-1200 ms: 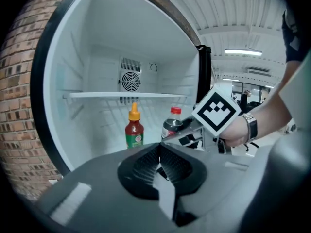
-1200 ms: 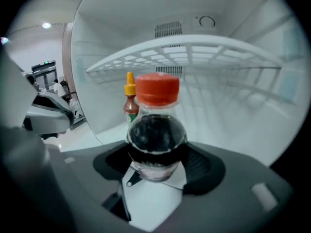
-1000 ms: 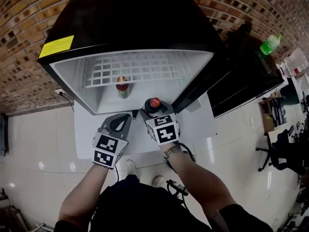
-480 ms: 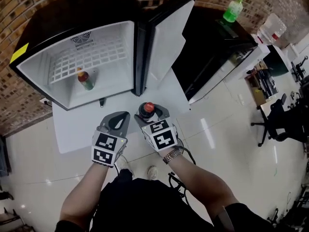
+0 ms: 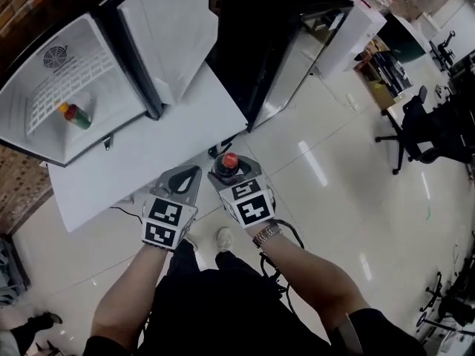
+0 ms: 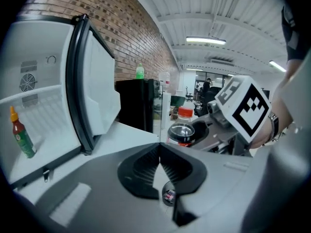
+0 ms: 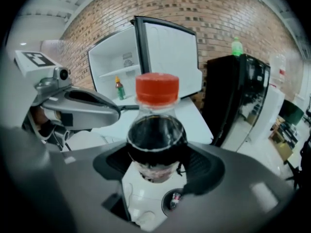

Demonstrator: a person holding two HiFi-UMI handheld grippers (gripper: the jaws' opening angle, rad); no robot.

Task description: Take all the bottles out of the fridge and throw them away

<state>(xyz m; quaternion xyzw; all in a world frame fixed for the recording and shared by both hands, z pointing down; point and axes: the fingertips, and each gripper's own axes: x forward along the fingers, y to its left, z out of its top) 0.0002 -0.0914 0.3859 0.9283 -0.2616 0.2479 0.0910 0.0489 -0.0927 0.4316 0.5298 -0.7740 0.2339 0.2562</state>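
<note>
My right gripper [image 5: 225,170] [image 7: 156,165] is shut on a dark cola bottle [image 7: 156,137] with a red cap [image 5: 229,159], held upright over the floor in front of me; it also shows in the left gripper view as the cola bottle [image 6: 181,131]. My left gripper [image 5: 185,178] [image 6: 159,165] is shut with nothing between its jaws, just left of the right one. The white fridge [image 5: 52,87] stands open at the upper left. A small green bottle with a red top [image 5: 76,116] [image 6: 20,135] [image 7: 118,88] lies inside it.
The fridge rests on a white platform [image 5: 141,150]. Its door [image 5: 171,28] hangs open beside a black cabinet [image 5: 260,43]. A green bottle [image 7: 236,46] stands on that cabinet. Office chairs [image 5: 415,124] and desks are at the right across the glossy tile floor.
The view has swung right and away from the fridge, which now sits at the upper left. Both grippers keep their pose, the right still holding the cola bottle.
</note>
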